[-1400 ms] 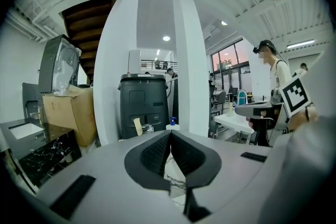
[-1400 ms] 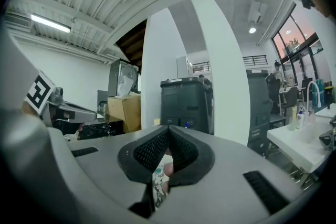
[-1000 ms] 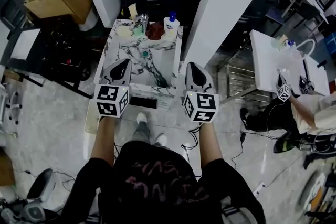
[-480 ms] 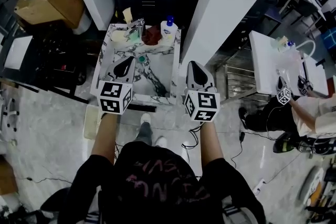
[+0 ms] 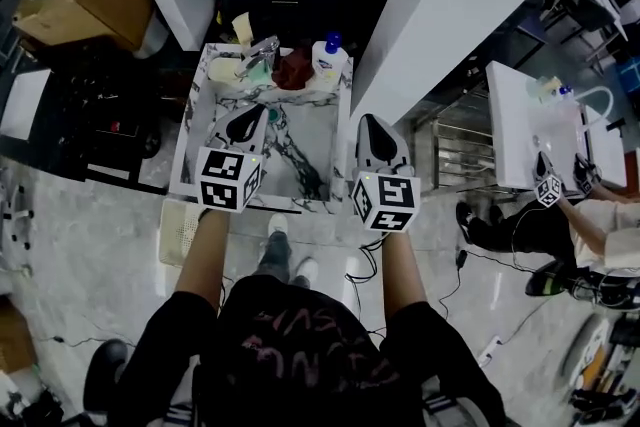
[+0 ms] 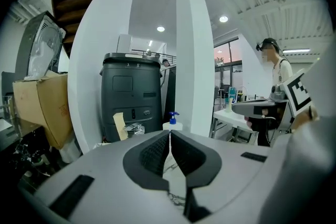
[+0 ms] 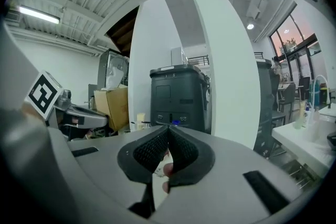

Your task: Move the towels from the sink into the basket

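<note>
Hovering both claws at the near end of the sink (image 5: pixel 305 130): left claw (image 5: pixel 258 113) over the basin, right claw (image 5: pixel 368 127) above its right rim. Both are pinched shut, nothing between the pads.

Risks, biggest thing first:
- Sink: the right claw sits directly over the rim. Dropping straight down likely clips marble instead of entering the basin. It needs to come in toward the left claw first.
- Basket (image 5: pixel 178 233): on the floor, below and behind the left claw, outside the sink. It's low and off to one side, so a release from up here could miss it or leave cloth hanging over the edge.
- Towel (image 5: pixel 293 72): what I take for one is the dark red bunch on the back ledge, well ahead of both claws and between them. The basin shows only veined marble where the left claw doesn't cover it. If wet, the cloth sags and drags, and a shallow pinch may slip mid-carry. Going in without opening just shoves it.
- Soap bottle (image 5: pixel 327 55): just right of the red bunch. The right claw's line in passes it, and a brush tips it into the basin.
- Faucet (image 5: pixel 262 50): just left of the bunch, ahead of the left claw. Cloth could snag on the spout when lifted.
- Pale lump (image 5: pixel 228 68), left of the faucet: cloth or sponge, can't tell. A wrong grab wastes a trip.
</note>
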The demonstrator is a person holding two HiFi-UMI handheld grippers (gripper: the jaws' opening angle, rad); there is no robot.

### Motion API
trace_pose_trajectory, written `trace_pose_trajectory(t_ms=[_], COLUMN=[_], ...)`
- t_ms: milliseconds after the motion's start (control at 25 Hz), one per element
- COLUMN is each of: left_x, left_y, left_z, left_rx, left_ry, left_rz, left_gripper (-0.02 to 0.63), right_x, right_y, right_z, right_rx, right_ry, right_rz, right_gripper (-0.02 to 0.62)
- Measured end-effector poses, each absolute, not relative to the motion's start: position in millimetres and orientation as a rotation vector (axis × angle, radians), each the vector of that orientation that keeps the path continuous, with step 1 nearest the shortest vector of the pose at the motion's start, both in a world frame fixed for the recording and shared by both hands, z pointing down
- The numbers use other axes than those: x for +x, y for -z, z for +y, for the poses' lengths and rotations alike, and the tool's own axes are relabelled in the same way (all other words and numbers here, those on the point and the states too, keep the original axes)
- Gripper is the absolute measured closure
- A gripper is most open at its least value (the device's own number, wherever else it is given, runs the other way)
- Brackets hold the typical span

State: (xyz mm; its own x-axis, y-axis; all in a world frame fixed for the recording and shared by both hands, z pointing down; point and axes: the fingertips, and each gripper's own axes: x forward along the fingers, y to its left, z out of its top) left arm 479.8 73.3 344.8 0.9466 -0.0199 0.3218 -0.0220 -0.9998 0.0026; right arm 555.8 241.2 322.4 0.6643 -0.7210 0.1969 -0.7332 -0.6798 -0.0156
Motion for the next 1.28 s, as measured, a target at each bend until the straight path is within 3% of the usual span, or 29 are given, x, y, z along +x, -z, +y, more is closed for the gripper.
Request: trace_pose_trajectory(t_ms=[160,240,480,800,1280], left_x=[502.1,513.8,552.4,602.1,656.7], left_y=[-361.6,-368.5,-392.7,-448.7,-501.8], left_z=[69.1,68.1,66.2,49.0,34.2], left_rx=[3.083,3.077,3.074,3.05,3.025], left_ry=[-0.567,-0.59,-0.639,-0.787,-0.91], left_rz=[0.011,0.037,0.094,0.087,0.091], left_gripper=[0.572,0.483,0.402,0.354,0.344], right_x=[566.0,571.5,586.5,606.1,633.7], right_y=[-324.9,-325.3,-327.2,-336.3,-369.0], right_z=[233.3,230.2,226.5,225.2,230.1], right_rx=[2.802,2.8,2.809,2.814,2.797], right_ry=[-0.296,-0.3,-0.306,-0.33,-0.415], right_rz=[-1.226,-1.22,-1.198,-1.158,-1.103], right_gripper=[0.58,0.58,0.58,0.58,0.58])
